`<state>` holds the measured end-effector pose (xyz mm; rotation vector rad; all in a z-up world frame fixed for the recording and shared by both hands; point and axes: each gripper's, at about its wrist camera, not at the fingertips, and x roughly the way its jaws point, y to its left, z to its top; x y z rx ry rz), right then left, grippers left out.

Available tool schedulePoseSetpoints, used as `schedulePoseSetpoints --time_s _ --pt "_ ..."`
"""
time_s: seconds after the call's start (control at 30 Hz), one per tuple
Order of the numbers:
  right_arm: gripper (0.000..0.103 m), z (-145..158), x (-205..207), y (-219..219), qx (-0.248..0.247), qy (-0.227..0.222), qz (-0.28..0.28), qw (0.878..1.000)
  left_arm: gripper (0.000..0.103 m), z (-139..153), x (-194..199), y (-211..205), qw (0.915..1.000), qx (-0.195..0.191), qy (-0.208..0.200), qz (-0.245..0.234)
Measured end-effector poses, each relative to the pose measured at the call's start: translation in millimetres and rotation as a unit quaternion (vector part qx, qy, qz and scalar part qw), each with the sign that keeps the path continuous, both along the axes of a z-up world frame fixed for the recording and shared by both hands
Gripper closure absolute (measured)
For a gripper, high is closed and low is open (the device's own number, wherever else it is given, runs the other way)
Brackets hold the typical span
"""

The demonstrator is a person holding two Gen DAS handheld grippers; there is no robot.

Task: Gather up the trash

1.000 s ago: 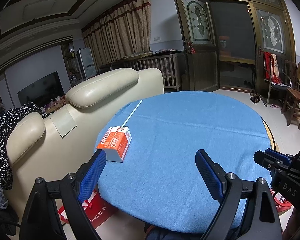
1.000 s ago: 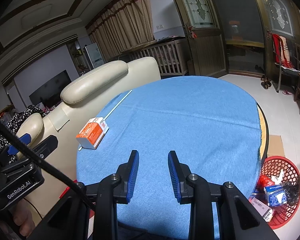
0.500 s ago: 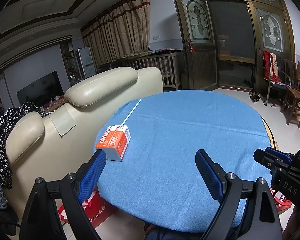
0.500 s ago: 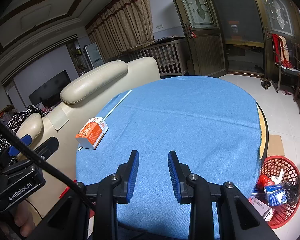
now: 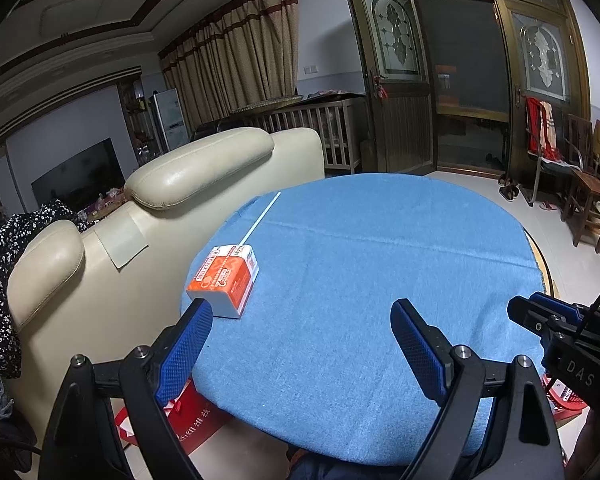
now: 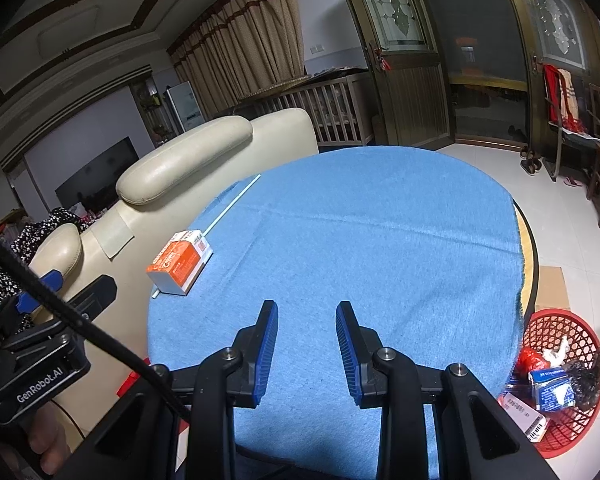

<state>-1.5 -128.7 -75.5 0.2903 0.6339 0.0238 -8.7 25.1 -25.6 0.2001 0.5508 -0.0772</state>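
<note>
An orange and white carton [image 5: 226, 280] lies near the left edge of the round table with a blue cloth [image 5: 360, 260]. A thin white stick [image 5: 260, 220] runs from the carton toward the far edge. My left gripper [image 5: 300, 312] hangs open and wide over the near edge with nothing between its fingers; its left fingertip is just short of the carton. In the right wrist view the carton [image 6: 180, 262] lies to the left, well away from my right gripper [image 6: 307, 308], whose jaws stand close together and hold nothing.
A red basket [image 6: 556, 320] with wrappers and small boxes stands on the floor at the table's right. A cream sofa [image 5: 180, 176] backs against the table's left side. A red bag [image 5: 196, 424] lies under the near left edge. Wooden chairs [image 5: 588, 200] stand far right.
</note>
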Motion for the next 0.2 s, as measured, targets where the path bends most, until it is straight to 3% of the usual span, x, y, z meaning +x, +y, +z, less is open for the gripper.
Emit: schedulePoseSetpoints --time_s 0.2 --pt "0.07 -8.0 17.6 -6.7 -0.003 0.013 -0.002 1.0 0.012 -9.3 23.1 -3.8 0.9999 -0.007 0.014 0.002"
